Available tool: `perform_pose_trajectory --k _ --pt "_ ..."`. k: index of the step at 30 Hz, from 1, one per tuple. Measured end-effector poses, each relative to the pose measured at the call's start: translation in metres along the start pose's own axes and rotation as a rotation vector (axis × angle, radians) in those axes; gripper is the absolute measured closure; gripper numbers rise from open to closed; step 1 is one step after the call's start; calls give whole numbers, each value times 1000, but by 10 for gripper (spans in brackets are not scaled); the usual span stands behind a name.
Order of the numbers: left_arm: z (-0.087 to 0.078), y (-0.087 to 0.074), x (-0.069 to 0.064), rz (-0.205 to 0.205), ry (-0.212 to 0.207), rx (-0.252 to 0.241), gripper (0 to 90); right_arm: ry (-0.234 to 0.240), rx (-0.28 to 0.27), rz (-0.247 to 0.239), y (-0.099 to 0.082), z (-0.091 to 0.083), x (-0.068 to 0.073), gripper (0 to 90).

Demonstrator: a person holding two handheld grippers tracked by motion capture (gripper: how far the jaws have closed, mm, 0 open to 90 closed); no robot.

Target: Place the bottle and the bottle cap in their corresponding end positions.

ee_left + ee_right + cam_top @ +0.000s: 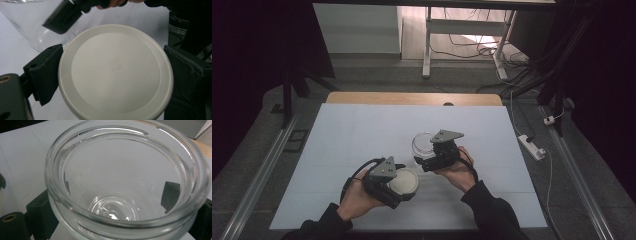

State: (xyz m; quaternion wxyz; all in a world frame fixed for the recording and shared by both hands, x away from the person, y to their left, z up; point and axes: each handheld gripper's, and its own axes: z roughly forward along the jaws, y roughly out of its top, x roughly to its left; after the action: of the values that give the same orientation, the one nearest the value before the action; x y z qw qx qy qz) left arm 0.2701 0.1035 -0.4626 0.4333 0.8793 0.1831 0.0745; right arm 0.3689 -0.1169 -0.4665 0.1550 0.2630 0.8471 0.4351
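**Bringing the lid to the jar**

We are holding the round off-white plastic lid (pixel 115 72) clamped flat between the jaws of the left gripper (pixel 398 184), just beside the clear, empty glass jar (pixel 125 185), which the right gripper (pixel 428 161) is gripping by its wall on the white table mat (pixel 362 135). We are judging that levelling the lid and centring it over the rim before lowering will seat it cleanly.

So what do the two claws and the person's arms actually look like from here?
Both are black, blocky handheld units. The left claw and right claw each carry a grey three-cornered plate on top, with black cables looping by the hands. In the gripper views the jaws are matte black blocks with a brass-coloured insert. The sleeves are dark.
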Motion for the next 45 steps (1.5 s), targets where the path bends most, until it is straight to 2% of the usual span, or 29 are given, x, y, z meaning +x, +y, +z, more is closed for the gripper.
perform_pose_trajectory --k 8,14,21,32,36,45 --pt "14 -3 0 -2 7 6 85 -16 -1 12 5 9 -8 64" --pt "26 -6 4 -27 -6 -2 85 -32 3 25 7 15 -14 64" --pt "34 -6 6 -24 -6 -9 85 -54 11 29 9 26 -22 64" --pt "48 -9 10 -22 1 -33 85 -60 10 42 19 44 -30 64" --pt "53 -10 11 -24 -5 -32 85 -65 11 41 21 50 -33 64" --pt "63 -15 15 -16 11 -21 85 -71 16 47 25 61 -39 64"
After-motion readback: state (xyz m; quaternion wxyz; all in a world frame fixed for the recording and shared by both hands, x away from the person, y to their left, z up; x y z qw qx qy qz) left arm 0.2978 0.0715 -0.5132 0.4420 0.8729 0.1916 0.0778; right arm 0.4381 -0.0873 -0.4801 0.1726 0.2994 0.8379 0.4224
